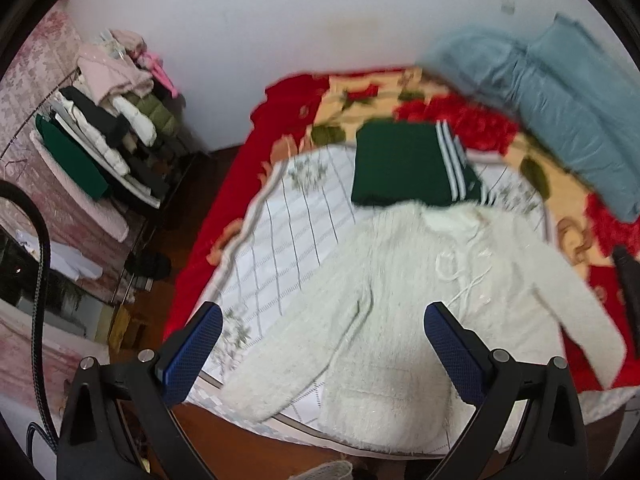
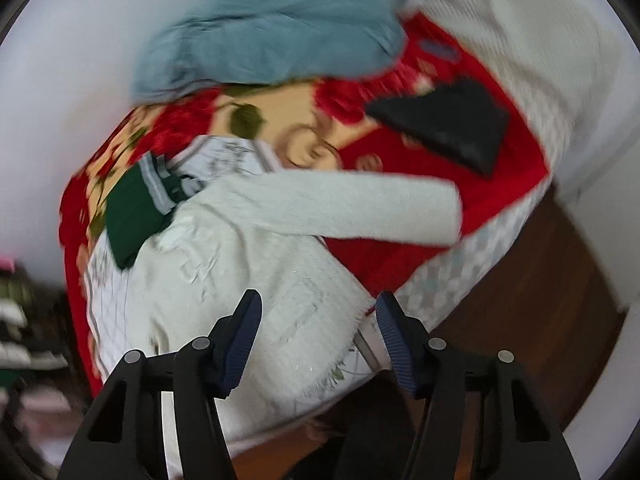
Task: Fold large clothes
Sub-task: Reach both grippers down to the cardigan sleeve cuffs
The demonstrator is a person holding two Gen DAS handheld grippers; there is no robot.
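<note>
Both grippers hang over the near end of the bed with their jaws apart and nothing between the pads. Left gripper [image 1: 322, 322] is spread wide, its blue-padded fingers [image 1: 192, 354] framing the lower body of the white fuzzy sweater [image 1: 404, 296] from above; the pads stand clear of the knit. Right gripper [image 2: 318, 314] has its jaws set narrower, still apart, and they sit over the sweater's bottom hem [image 2: 320, 364], near the corner where the hem meets the bed's edge. Whether the right pads brush the fabric I cannot tell, as that view is smeared by motion.

Relative to the sweater: it lies spread flat, front up, on a white checked sheet [image 1: 280, 216] that covers the near part of the bed. Its hem points toward the grippers and its neck away from them. One sleeve [image 2: 344, 204] stretches straight out sideways onto the red floral blanket [image 2: 400, 256]; the other sleeve [image 1: 280, 368] runs down alongside the body toward the bed's near edge. Just beyond the sweater's neck, touching or slightly overlapping it, lies a folded dark green garment with white stripes [image 1: 404, 164]. Farther past that, at the bed's far side, sits a bunched blue-grey blanket [image 1: 560, 112]. A dark folded item [image 2: 448, 120] rests on the red blanket beyond the outstretched sleeve. Well off to the sweater's left stands a rack of hanging clothes [image 1: 108, 128].
</note>
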